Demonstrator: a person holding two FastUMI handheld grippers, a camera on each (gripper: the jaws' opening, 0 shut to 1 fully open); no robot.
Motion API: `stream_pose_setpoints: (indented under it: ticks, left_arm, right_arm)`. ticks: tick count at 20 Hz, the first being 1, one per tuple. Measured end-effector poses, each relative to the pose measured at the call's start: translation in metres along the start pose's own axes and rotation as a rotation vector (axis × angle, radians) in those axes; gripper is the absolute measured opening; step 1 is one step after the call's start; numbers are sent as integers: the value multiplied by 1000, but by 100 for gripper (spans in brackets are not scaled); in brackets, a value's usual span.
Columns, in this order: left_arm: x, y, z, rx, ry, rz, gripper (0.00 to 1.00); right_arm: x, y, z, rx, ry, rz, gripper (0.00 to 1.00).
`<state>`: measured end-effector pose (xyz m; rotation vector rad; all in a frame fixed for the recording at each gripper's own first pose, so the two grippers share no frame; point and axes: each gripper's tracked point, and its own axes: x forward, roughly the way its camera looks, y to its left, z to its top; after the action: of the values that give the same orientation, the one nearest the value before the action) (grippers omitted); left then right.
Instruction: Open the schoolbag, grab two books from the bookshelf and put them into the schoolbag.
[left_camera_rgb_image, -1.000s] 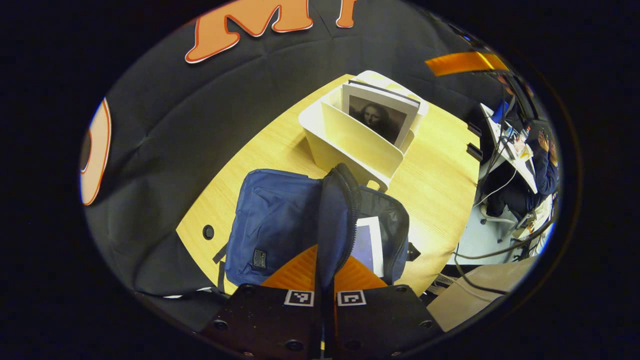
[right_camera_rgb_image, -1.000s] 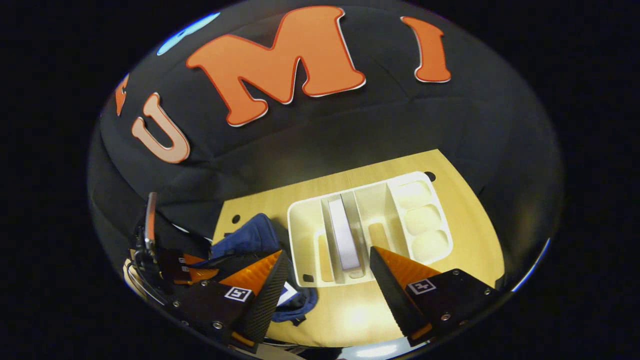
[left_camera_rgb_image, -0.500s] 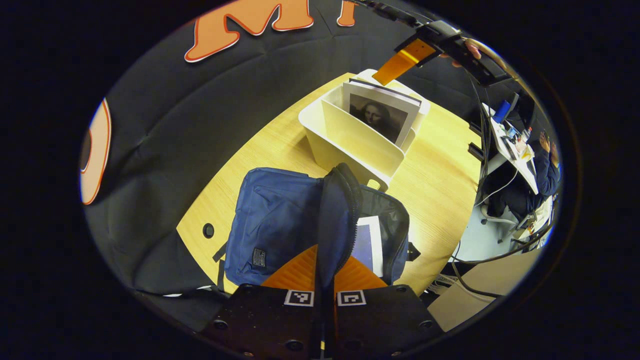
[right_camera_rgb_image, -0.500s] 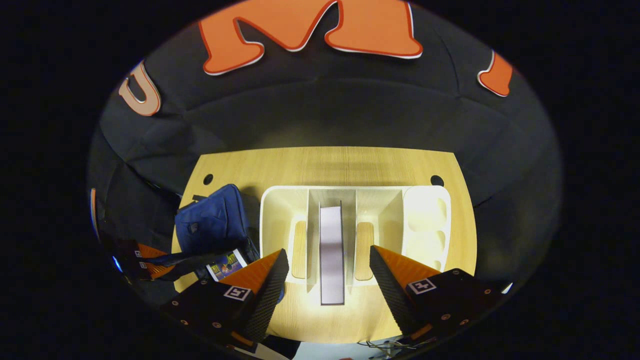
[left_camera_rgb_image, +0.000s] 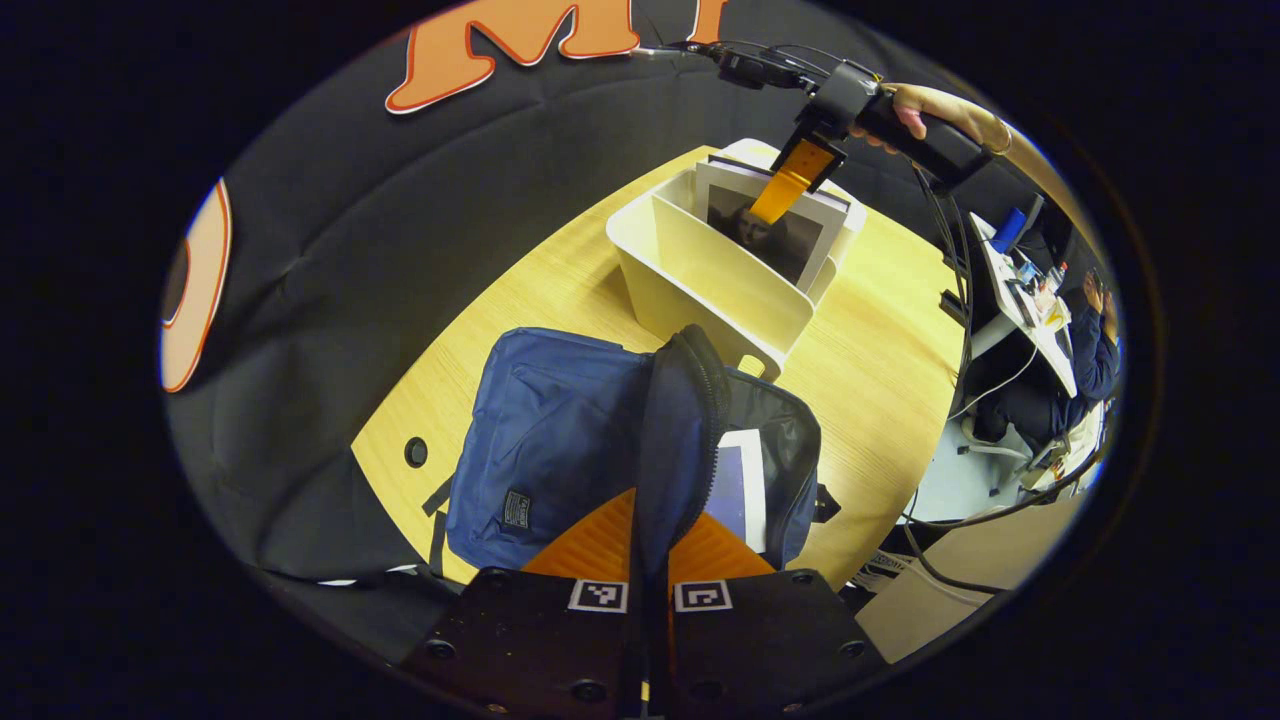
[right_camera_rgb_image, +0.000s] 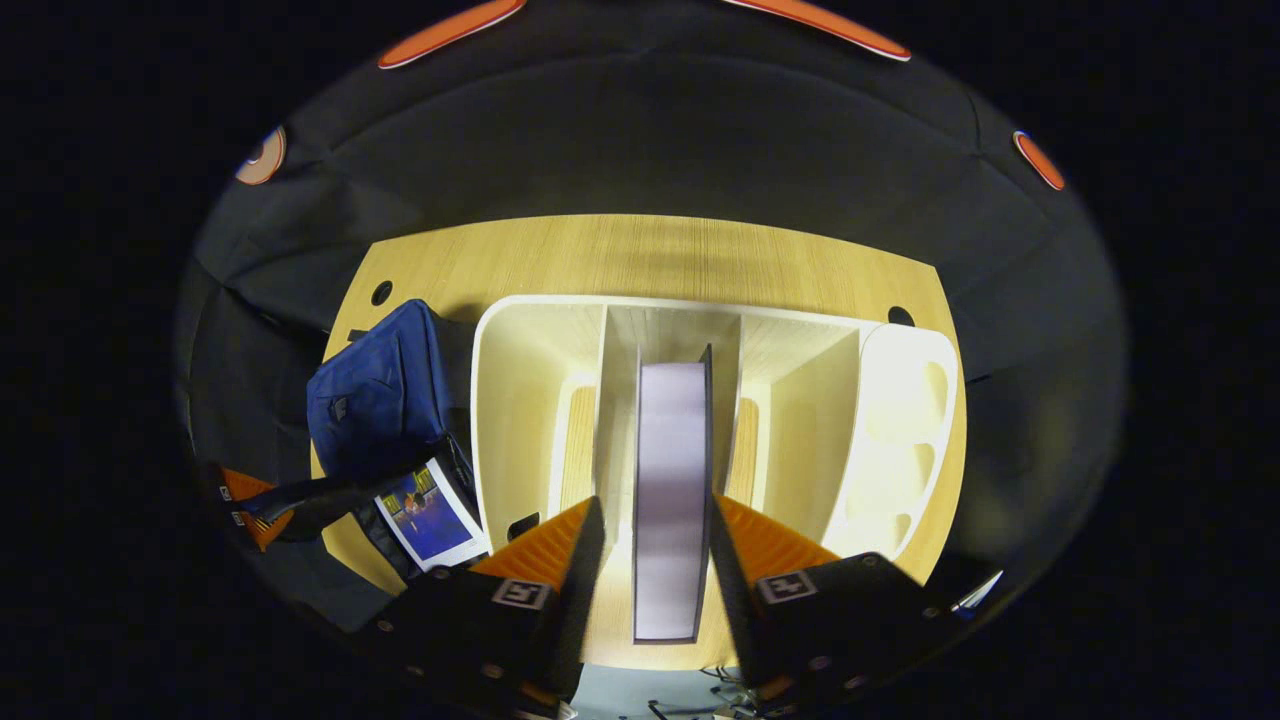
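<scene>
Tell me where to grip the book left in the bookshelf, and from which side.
Grip the book by its upper edge, coming straight down from above. It stands upright in the bookshelf between dividers, so only that edge is free; the right tool already straddles it.

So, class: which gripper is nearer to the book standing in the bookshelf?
Right. The right gripper straddles the standing book in the bookshelf, a finger on each side. The left gripper is away at the schoolbag, pinching its flap.

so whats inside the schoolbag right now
One book with a blue cover and white border lies in the open schoolbag, whose flap the left gripper holds up. The bag's walls and the flap hide the rest of the inside.
</scene>
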<state>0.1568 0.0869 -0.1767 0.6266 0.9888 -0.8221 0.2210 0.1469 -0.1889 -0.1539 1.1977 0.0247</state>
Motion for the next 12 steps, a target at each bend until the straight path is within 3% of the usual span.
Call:
stream_pose_setpoints:
  ticks: [2, 7, 12]
  left_arm:
    - [1, 0, 1, -3, 1, 2, 3]
    - [3, -3, -1, -6, 2, 0, 3]
    - [4, -5, 0, 0, 8, -4, 3]
  right_arm:
    - [-5, 0, -2, 2, 7, -3, 32]
    - [-27, -8, 7, 67, -64, -6, 27]
    - [-95, -27, 12, 154, -178, 47, 27]
